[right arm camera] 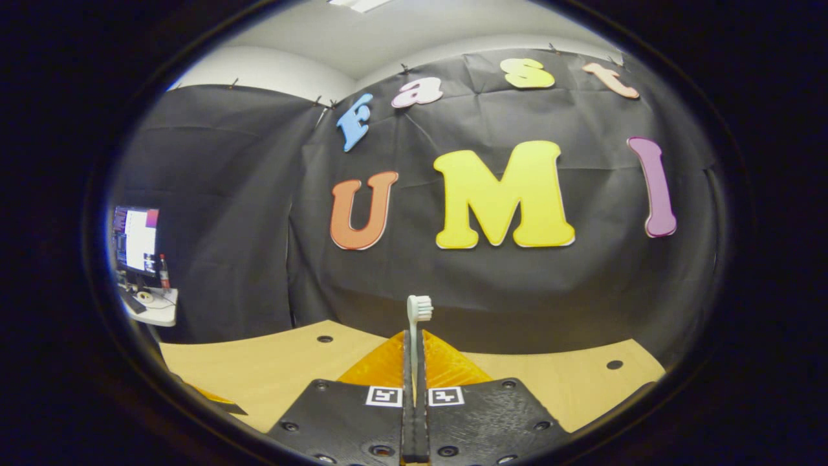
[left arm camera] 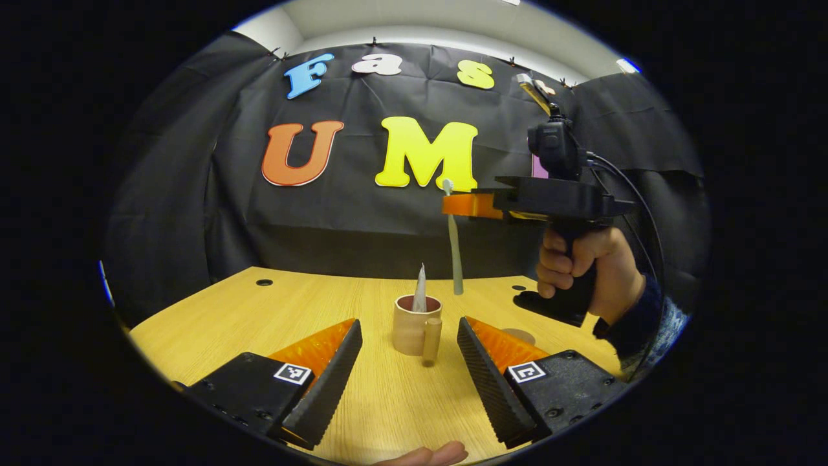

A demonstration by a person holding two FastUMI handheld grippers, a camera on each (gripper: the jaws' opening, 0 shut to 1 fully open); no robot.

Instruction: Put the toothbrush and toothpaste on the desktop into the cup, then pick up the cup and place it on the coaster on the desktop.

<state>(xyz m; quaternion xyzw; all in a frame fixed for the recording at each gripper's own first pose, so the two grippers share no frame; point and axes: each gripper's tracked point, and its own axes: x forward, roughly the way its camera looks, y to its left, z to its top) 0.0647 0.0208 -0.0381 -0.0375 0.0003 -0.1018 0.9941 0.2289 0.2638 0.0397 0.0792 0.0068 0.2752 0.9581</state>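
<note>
A tan cup [left arm camera: 410, 330] with a side handle stands upright on the wooden desktop [left arm camera: 259, 317], and the white toothpaste tube [left arm camera: 420, 291] sticks up out of it. My left gripper [left arm camera: 409, 362] is open just in front of the cup, one finger on each side, not touching it. A pale toothbrush [left arm camera: 455, 252] hangs upright above and slightly behind the cup's right side, bristles up. My right gripper [left arm camera: 456, 204], held by a hand [left arm camera: 582, 272], is shut on it. In the right gripper view the brush head [right arm camera: 419, 309] rises from between my shut right gripper [right arm camera: 414, 369]. A round coaster [left arm camera: 522, 335] lies right of the cup, partly hidden.
The desktop has small dark cable holes [left arm camera: 264, 282] near its far edge [right arm camera: 614, 364]. A side desk with a lit monitor [right arm camera: 136, 239] stands beyond the table's left end. A fingertip [left arm camera: 430, 455] shows at the near edge.
</note>
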